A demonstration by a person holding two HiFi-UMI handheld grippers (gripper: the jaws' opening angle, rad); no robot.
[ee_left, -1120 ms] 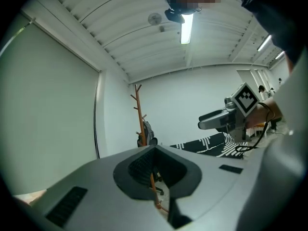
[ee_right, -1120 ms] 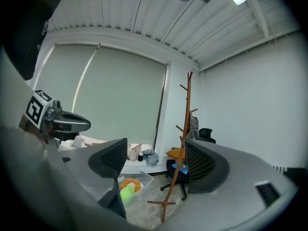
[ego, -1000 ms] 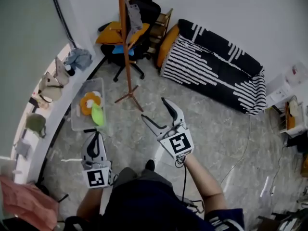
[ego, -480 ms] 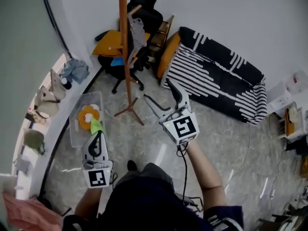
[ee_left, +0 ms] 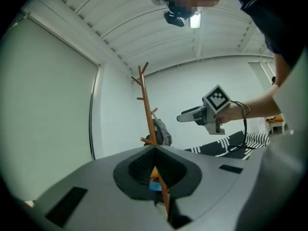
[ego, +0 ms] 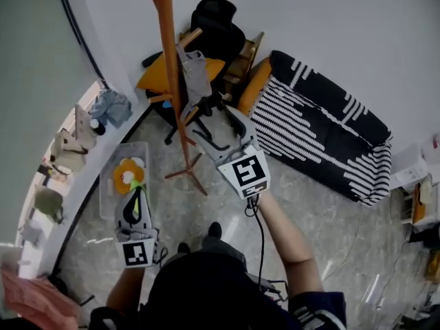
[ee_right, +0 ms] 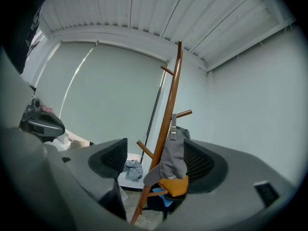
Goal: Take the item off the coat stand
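Observation:
A tall orange-brown coat stand (ego: 167, 53) rises beside the wall. A grey cap (ego: 196, 74) hangs by its strap from one of its pegs. My right gripper (ego: 210, 121) is open, lifted close to the cap, its fingers just below and to the right of it. In the right gripper view the cap (ee_right: 173, 158) shows between the spread jaws of my right gripper (ee_right: 156, 161), apart from both, with the stand (ee_right: 169, 109) behind. My left gripper (ego: 135, 196) is held low at the left, shut on nothing. The left gripper view looks past my left gripper (ee_left: 155, 150) to the stand (ee_left: 146, 109).
A clear bin (ego: 110, 184) with orange and green items sits on the floor left of the stand's feet. A black office chair (ego: 216, 19) with an orange cushion stands behind it. A black-and-white striped sofa (ego: 323, 129) is at the right. A ledge (ego: 75, 163) holds hats and cloths.
My right gripper has risen and moved left toward the cap on the stand, still open. The view has come closer to the stand. My left gripper has hardly moved.

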